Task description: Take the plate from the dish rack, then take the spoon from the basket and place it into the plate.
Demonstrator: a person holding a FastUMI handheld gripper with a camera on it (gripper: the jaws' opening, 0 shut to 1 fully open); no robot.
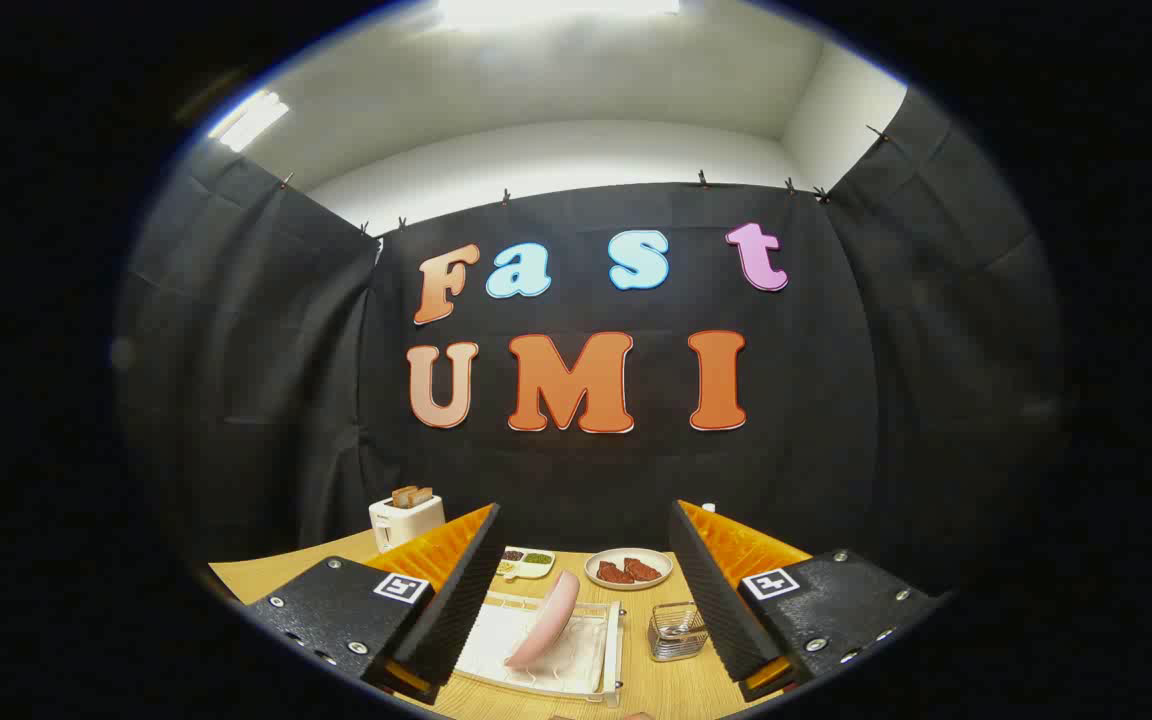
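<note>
Fingers (581, 590) wide apart, empty; pink plate (546, 622) leans on edge in the dish rack (604, 650) just ahead at 12 o'clock, basket (677, 632) at 1 — a skewed pinch could slip off the rim or drag the rack.

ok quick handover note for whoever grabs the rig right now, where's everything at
Gripper: open, holding nothing, fingers spread above the table.
Pink plate: standing on edge in the white dish rack, between the fingers and just ahead of them.
Spoon: in the small wire basket, right of the rack, by the right finger.
Done: nothing yet.
Left: lift the plate out of the rack, set it down, then take the spoon from the basket and put it in the plate.
</note>
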